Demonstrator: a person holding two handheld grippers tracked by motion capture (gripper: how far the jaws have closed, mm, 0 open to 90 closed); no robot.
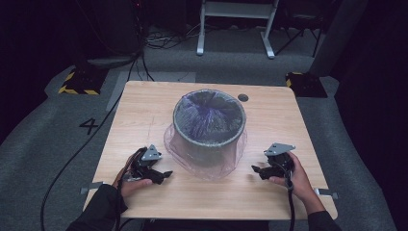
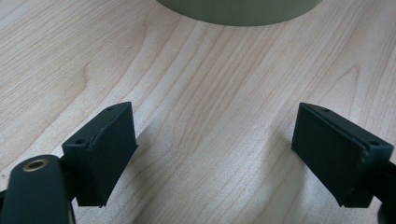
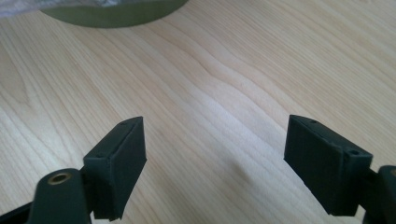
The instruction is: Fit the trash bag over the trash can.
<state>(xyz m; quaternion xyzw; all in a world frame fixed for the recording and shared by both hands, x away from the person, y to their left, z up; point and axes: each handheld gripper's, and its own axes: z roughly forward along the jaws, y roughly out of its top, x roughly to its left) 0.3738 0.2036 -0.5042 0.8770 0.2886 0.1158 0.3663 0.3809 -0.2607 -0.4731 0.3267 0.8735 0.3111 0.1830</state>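
— Left gripper (image 1: 166, 173), how is it?
— Jaws wide, nothing between them; same for the right gripper (image 1: 255, 169). Both rest low on the table (image 1: 269, 192).
— And the bin (image 1: 210, 126)?
— Upright between the 2, mid-table, bag (image 1: 202, 166) draped down its sides.
— Around it?
— Pale wood top, grey carpet (image 1: 43, 139), cables, a "4" (image 1: 89, 126) on the floor.

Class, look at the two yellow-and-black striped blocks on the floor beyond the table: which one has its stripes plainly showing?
The block at the far left: its yellow and black stripes are plain along its near edge. The block at the far right looks mostly dark, with just a sliver of yellow at its corner.
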